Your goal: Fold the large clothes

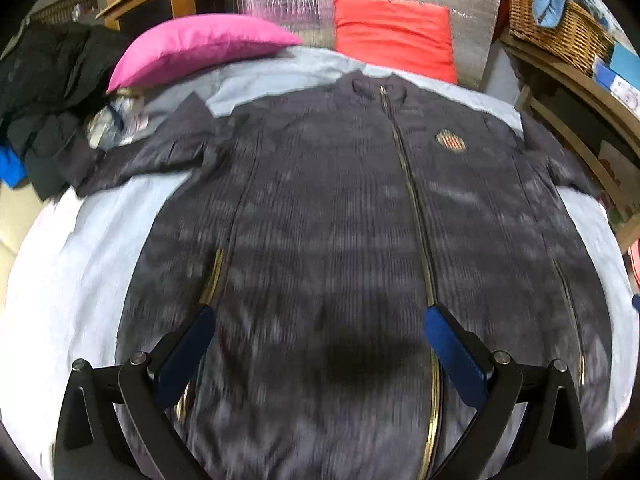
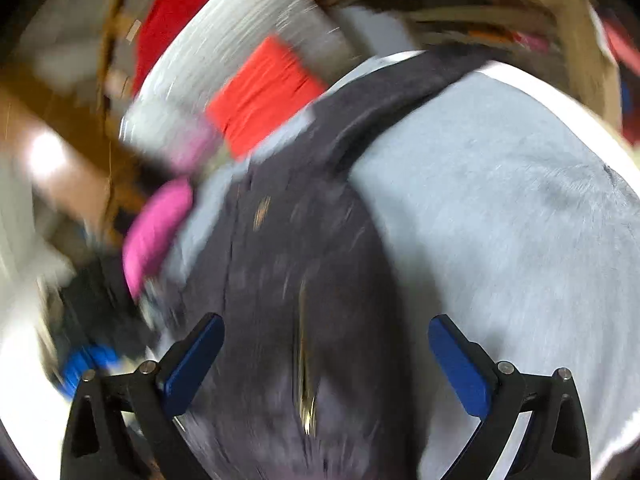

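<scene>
A dark grey quilted jacket (image 1: 320, 208) lies flat, front up, on a light blue bed sheet (image 1: 80, 248), zipped, with gold zips and a round chest badge (image 1: 450, 142). Its sleeves spread to both sides. My left gripper (image 1: 320, 320) is open and empty above the jacket's lower front. In the blurred right wrist view the jacket (image 2: 288, 264) runs under my right gripper (image 2: 326, 332), which is open and empty over the jacket's right side near a pocket zip (image 2: 304, 384). The sheet (image 2: 500, 208) fills the right of that view.
A pink pillow (image 1: 192, 46) and a red pillow (image 1: 394, 34) lie at the head of the bed. Dark clothes (image 1: 48, 92) are piled at the left. A wicker basket (image 1: 560, 24) sits on a wooden frame (image 1: 580, 128) at the right.
</scene>
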A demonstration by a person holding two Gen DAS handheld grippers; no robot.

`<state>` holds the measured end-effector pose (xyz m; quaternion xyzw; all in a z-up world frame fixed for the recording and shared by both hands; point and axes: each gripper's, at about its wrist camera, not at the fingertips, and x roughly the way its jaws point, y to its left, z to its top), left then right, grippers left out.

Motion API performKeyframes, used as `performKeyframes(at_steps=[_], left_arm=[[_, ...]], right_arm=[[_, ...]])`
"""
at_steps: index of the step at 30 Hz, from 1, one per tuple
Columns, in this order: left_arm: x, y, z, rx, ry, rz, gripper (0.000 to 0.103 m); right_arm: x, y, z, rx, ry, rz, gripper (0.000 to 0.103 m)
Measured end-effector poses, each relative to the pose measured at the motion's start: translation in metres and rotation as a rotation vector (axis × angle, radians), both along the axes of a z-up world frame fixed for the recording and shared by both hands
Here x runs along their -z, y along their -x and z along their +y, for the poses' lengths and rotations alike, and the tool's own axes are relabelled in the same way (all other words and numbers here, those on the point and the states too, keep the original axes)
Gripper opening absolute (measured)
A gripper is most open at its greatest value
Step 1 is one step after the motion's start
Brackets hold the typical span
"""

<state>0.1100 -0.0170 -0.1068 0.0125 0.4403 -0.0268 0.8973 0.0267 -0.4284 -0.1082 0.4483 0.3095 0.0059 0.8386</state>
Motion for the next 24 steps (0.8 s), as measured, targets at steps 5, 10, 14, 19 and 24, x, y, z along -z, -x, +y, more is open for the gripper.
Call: performKeyframes(at_steps=[5,10,14,19,24], left_arm=[[0.009,-0.04,-0.009,0.003,0.001,-0.031,0.103],[0.063,-0.069,-0.016,0.022,-0.025,0.082,0.103],[0.069,-0.068,-0.001,0.012,0.085,0.052,0.103],[0.069,-0.064,-0.002,0.006,0.061,0.027,0.103],[0.069,-0.065,-0.004,0.004,0.062,0.018,0.103]], right_arm=[[0.025,-0.061,-0.098,0.167,-0.211,-0.047,0.102],[0.041,-0.126,-0.174,0.304,-0.264,-0.008,0.088],[0.046,-0.171,-0.204,0.356,-0.201,0.052,0.081],[0.047,-0.211,-0.219,0.381,-0.072,0.127,0.074],[0.04,-0.242,-0.216,0.324,0.107,0.278,0.013]])
